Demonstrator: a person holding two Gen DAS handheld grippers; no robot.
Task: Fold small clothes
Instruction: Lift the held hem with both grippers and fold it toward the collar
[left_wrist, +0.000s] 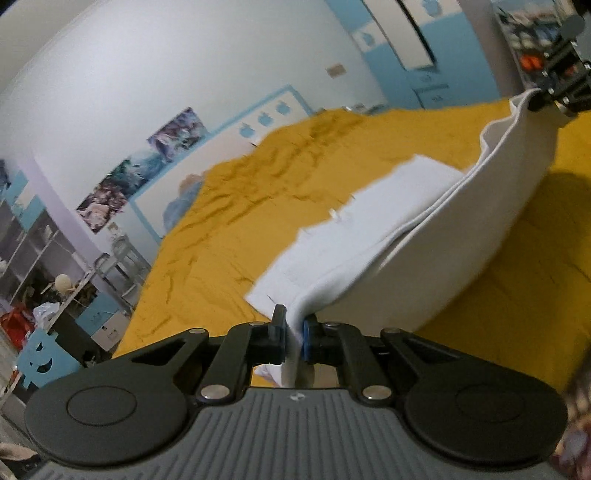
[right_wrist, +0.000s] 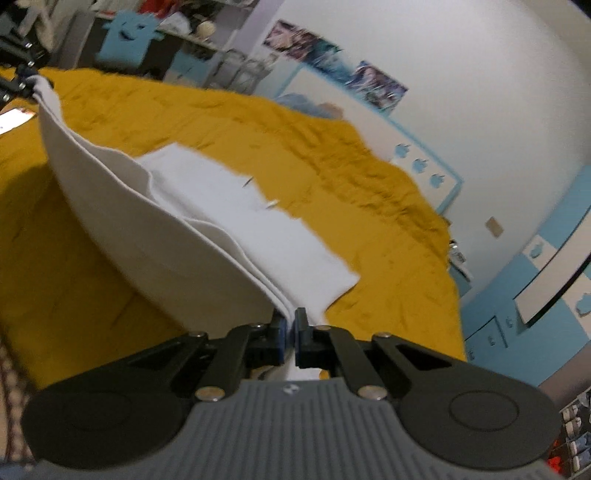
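Note:
A white garment hangs in a sagging curve above the mustard-yellow bedspread. My left gripper is shut on one corner of its edge, with cloth pinched between the blue pads. My right gripper grips the opposite corner at the upper right of the left wrist view. In the right wrist view the right gripper is shut on the layered hem of the white garment, and the left gripper holds the far corner at upper left. The garment's far part still rests on the bedspread.
Shelves with clutter stand beyond the bed's far edge. A light blue pillow-like thing lies at the head of the bed under wall posters. Blue and white cabinets line the wall. A white card-like object lies on the bedspread at left.

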